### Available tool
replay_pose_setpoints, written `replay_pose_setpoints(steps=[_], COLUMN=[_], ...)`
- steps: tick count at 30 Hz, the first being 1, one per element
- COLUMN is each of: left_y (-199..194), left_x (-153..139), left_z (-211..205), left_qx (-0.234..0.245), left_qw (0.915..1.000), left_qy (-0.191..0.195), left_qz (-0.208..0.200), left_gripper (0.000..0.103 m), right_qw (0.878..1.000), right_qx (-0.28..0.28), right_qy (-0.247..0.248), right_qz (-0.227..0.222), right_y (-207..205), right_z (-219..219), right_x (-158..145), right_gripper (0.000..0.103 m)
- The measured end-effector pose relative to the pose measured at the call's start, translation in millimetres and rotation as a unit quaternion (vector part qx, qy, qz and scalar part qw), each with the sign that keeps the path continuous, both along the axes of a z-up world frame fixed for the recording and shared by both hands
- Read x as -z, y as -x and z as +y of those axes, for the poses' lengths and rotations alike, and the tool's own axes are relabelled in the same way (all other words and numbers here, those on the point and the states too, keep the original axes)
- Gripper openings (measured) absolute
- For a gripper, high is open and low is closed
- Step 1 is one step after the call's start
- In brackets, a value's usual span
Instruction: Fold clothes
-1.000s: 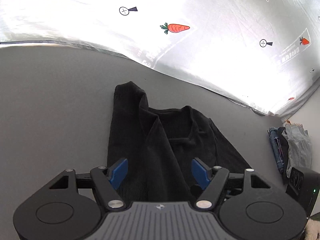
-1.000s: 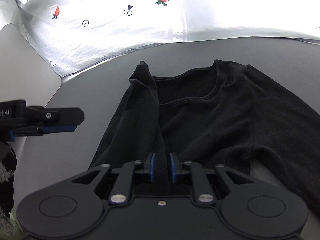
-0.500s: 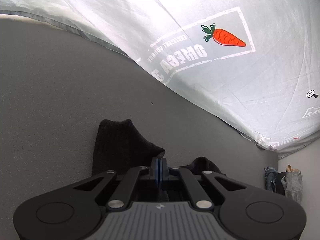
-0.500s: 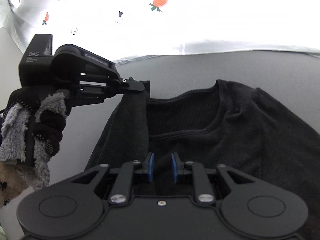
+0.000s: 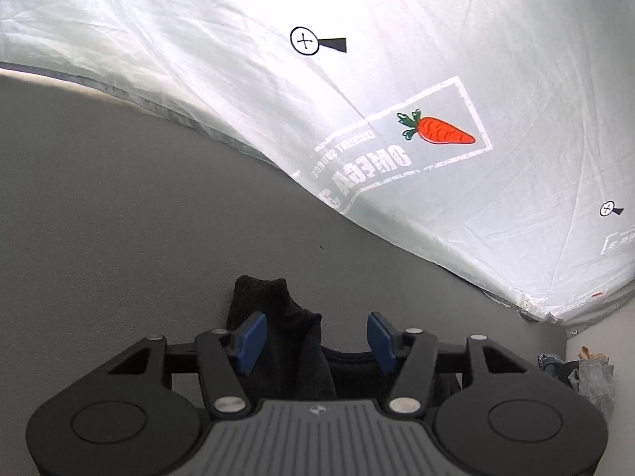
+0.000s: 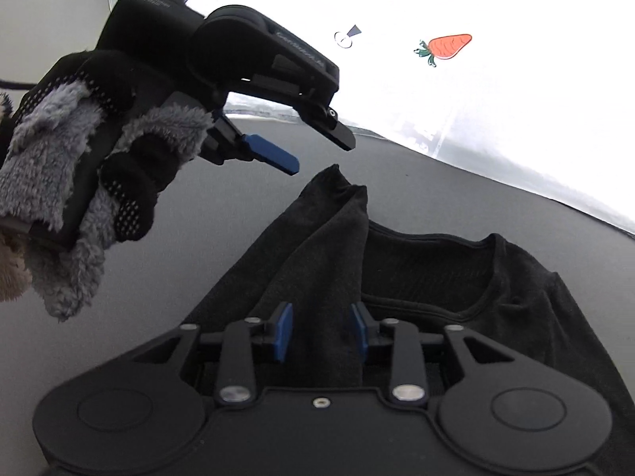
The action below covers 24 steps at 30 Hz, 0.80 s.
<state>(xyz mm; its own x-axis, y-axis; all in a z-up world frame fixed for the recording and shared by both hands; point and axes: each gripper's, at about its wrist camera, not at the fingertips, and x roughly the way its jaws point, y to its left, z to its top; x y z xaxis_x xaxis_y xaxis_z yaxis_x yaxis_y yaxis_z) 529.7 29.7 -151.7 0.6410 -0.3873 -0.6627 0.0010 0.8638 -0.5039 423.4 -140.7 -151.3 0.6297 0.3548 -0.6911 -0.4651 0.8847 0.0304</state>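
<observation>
sweater [image 6: 456, 297] is being spread on the table [image 6: 456, 198] | sleeve [image 6: 325, 238] is lying folded across its left side | backdrop sheet [image 5: 397, 79] is hanging behind the table

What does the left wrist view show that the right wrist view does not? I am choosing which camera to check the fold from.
Only the left wrist view: a pile of blue and pale clothes at the far right edge, and the stamped carrot label on the white sheet.

Only the right wrist view: the black knit sweater's neckline, and the fuzzy grey and black gloved hand holding the left gripper.

Both: the folded sleeve tip, grey tabletop, white sheet, and both grippers' jaws opening around the fabric without pressing it.
</observation>
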Motion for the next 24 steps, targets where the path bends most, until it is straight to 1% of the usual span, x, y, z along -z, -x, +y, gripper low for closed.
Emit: replay_pose_setpoints(steps=[1,2,3,5,7,9,12,14,18,21,22,24], left_y=[18,40,62,103,144,181,216,231,246,259,261,263], left_x=[-9,-17,-23,-25,-23,-15,-2,7,14,15,18,24], left_z=[-7,-15,-23,-39,-54,-67,-91,-105,-124,-137,-141,-148], left_qx=[0.005,0.010,0.016,0.030,0.047,0.064,0.088,0.097,0.087,0.068,0.063,0.053], left_qw=[0.9999,0.9994,0.9987,0.9974,0.9954,0.9931,0.9878,0.9831,0.9794,0.9798,0.9804,0.9815], left_qy=[-0.014,-0.030,-0.043,-0.064,-0.083,-0.099,-0.125,-0.152,-0.179,-0.187,-0.185,-0.180], left_qz=[-0.009,-0.016,-0.021,-0.017,-0.010,0.001,0.030,0.030,0.032,0.021,0.026,0.038], left_gripper=[0.072,0.083,0.087,0.094,0.096,0.096,0.096,0.096,0.096,0.100,0.103,0.103], right_qw=[1.000,1.000,0.999,0.997,0.995,0.991,0.983,0.976,0.966,0.957,0.954,0.945], right_qx=[0.009,0.018,0.031,0.059,0.090,0.124,0.172,0.205,0.251,0.281,0.291,0.316], right_qy=[-0.008,-0.016,-0.024,-0.031,-0.029,-0.024,-0.019,-0.012,-0.007,-0.028,-0.039,-0.055], right_qz=[0.000,0.004,0.012,0.028,0.042,0.053,0.062,0.067,0.061,0.062,0.066,0.070], right_y=[7,13,21,43,64,87,122,138,157,178,186,199], right_z=[-8,-17,-28,-51,-73,-94,-124,-144,-183,-218,-231,-257], right_x=[-6,-10,-14,-17,-16,-14,-9,-7,-7,-9,-8,-8], right_gripper=[0.046,0.047,0.049,0.057,0.067,0.072,0.080,0.082,0.083,0.085,0.085,0.085])
